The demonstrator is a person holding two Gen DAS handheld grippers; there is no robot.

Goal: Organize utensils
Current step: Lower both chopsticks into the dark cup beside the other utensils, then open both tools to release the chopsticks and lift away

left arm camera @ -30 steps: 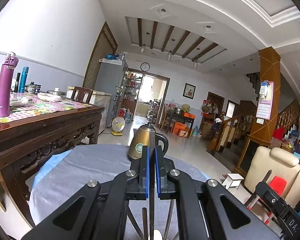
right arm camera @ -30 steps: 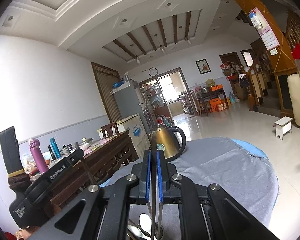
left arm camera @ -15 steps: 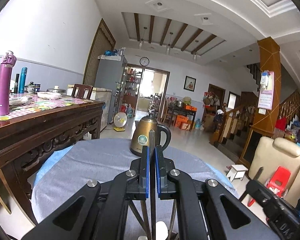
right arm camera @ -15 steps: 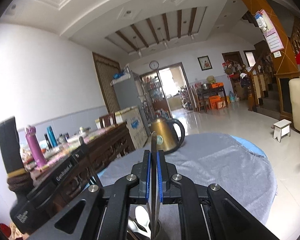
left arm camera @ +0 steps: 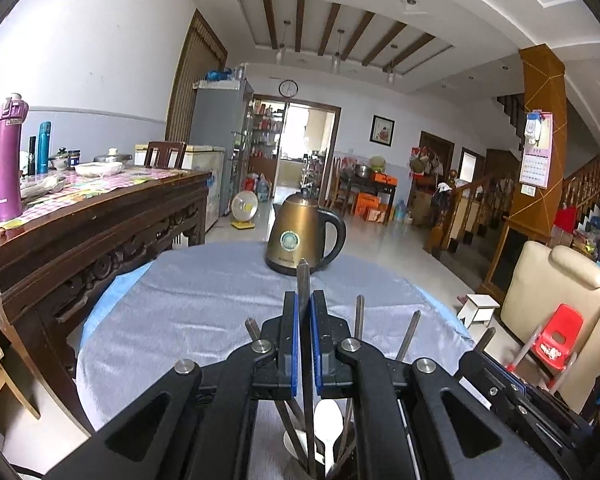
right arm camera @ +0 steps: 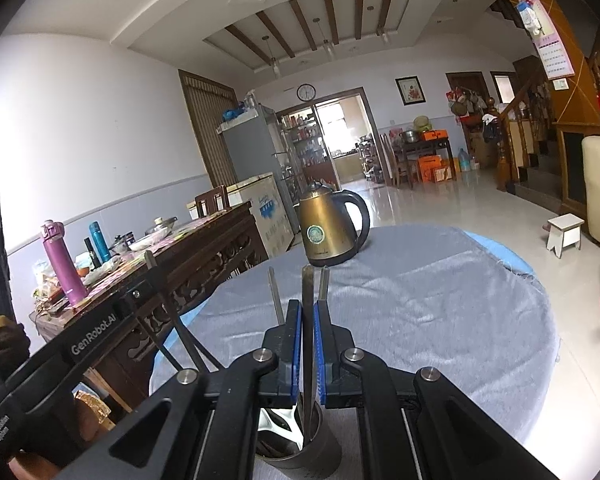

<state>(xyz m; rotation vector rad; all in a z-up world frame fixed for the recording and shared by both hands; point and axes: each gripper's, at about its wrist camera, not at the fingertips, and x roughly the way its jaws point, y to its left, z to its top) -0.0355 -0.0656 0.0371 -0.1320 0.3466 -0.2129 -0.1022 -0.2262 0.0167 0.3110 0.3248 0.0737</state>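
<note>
My left gripper (left arm camera: 304, 300) is shut on a thin metal utensil handle (left arm camera: 303, 280) that stands upright, its lower end down among other utensils and a white spoon (left arm camera: 327, 432) in a holder below. My right gripper (right arm camera: 308, 308) is shut on another flat metal utensil handle (right arm camera: 308, 284), which runs down into a dark round utensil cup (right arm camera: 300, 448) on the table. Other handles (left arm camera: 359, 316) stick up beside the left gripper. The left gripper also shows at the left of the right wrist view (right arm camera: 100, 344).
A gold electric kettle (left arm camera: 304, 240) stands at the far side of the round table with grey cloth (left arm camera: 204, 312). A dark wooden sideboard (left arm camera: 80, 232) with a purple bottle (left arm camera: 8, 160) is on the left. A cream armchair (left arm camera: 556, 304) and red chair (left arm camera: 556, 340) are on the right.
Both grippers have tilted or lowered, so the table, kettle and utensil cup sit higher and show more. More handles now show around both grippers. Both grips are unchanged.
</note>
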